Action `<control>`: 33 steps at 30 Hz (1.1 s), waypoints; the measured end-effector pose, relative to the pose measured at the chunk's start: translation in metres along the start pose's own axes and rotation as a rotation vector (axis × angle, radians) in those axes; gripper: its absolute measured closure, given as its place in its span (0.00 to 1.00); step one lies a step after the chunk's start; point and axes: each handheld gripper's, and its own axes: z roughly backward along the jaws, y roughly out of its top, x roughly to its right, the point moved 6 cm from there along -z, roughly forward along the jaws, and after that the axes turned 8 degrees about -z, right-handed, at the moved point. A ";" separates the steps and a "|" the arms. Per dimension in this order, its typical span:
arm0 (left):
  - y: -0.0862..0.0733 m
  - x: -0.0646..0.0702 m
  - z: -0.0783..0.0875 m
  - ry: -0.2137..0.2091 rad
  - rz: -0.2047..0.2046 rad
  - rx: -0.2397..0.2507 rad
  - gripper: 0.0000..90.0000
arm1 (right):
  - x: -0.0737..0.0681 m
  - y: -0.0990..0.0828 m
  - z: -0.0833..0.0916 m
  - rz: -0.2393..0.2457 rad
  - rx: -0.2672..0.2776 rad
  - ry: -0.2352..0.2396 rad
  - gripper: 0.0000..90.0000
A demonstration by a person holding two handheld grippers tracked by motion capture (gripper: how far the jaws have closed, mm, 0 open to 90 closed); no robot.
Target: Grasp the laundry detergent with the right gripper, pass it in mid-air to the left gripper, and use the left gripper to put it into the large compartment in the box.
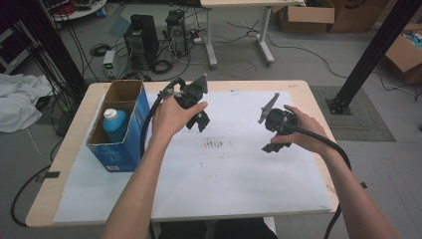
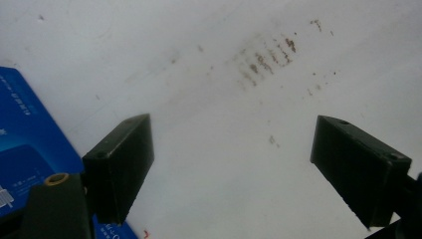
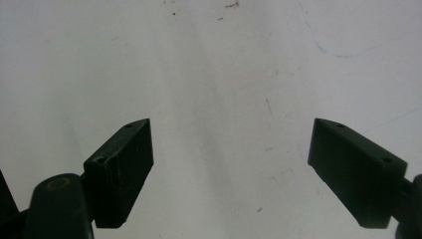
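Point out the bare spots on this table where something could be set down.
Most of the white sheet is bare: the wide stretch nearest the person, and the middle between the left hand-held gripper and right hand-held gripper. The crowded part is the left edge, taken by the blue box with the bottle.

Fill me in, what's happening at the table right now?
A person holds a two-jaw gripper in each hand above the white sheet on the table. The left gripper hovers beside the blue box, which stands at the table's left side with a blue bottle upright inside. The right gripper hangs over bare sheet further right. Both grippers' jaws stand wide apart with nothing between them. A patch of brown smudges marks the sheet between the two grippers.
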 end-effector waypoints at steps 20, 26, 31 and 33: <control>-0.002 0.007 -0.026 -0.021 -0.002 -0.021 0.20 | 0.004 0.003 -0.003 0.007 0.000 0.006 0.20; -0.003 0.008 -0.027 -0.022 -0.005 -0.021 0.20 | 0.006 0.001 -0.001 0.004 0.001 0.001 0.20; -0.003 0.009 -0.026 -0.020 -0.005 -0.019 0.20 | 0.005 0.001 0.000 0.003 -0.002 -0.001 0.20; -0.003 0.009 -0.026 -0.022 -0.005 -0.015 0.20 | 0.005 0.001 0.000 0.005 -0.002 -0.002 0.20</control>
